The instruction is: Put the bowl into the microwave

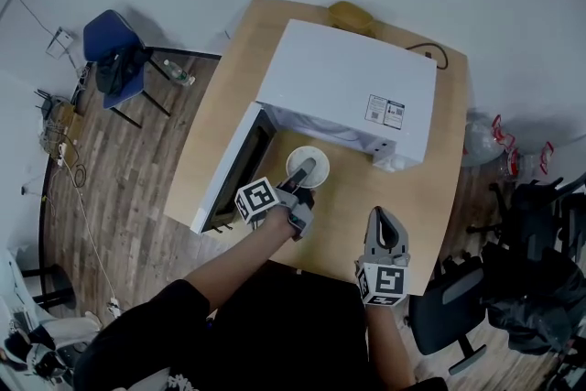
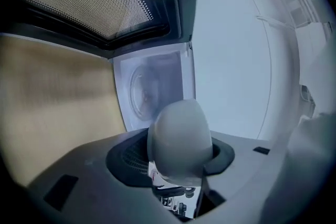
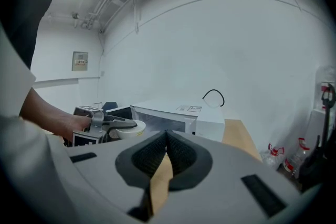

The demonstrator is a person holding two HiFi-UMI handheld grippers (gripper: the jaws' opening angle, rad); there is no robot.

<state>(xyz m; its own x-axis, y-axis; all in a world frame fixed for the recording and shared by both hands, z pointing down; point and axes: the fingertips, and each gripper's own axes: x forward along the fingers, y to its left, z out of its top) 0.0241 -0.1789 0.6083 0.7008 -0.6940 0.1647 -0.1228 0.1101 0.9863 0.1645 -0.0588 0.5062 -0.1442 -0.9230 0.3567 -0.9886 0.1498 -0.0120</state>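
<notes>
The white bowl (image 1: pixel 306 166) hangs just in front of the white microwave's (image 1: pixel 348 87) open cavity, and my left gripper (image 1: pixel 303 177) is shut on its rim. In the left gripper view the bowl (image 2: pixel 180 136) fills the space between the jaws, with the cavity and its glass turntable (image 2: pixel 148 89) straight behind it. The microwave door (image 1: pixel 231 168) stands swung open to the left. From the right gripper view I see the bowl (image 3: pixel 129 128) clamped by the left gripper's fingers (image 3: pixel 113 122). My right gripper (image 1: pixel 385 218) hovers over the table's front edge, shut and holding nothing (image 3: pixel 167 137).
The wooden table (image 1: pixel 430 179) carries the microwave; a yellowish object (image 1: pixel 351 15) and a black cable (image 1: pixel 436 53) lie behind it. A blue chair (image 1: pixel 112 50) stands at the left, black office chairs (image 1: pixel 531 224) at the right.
</notes>
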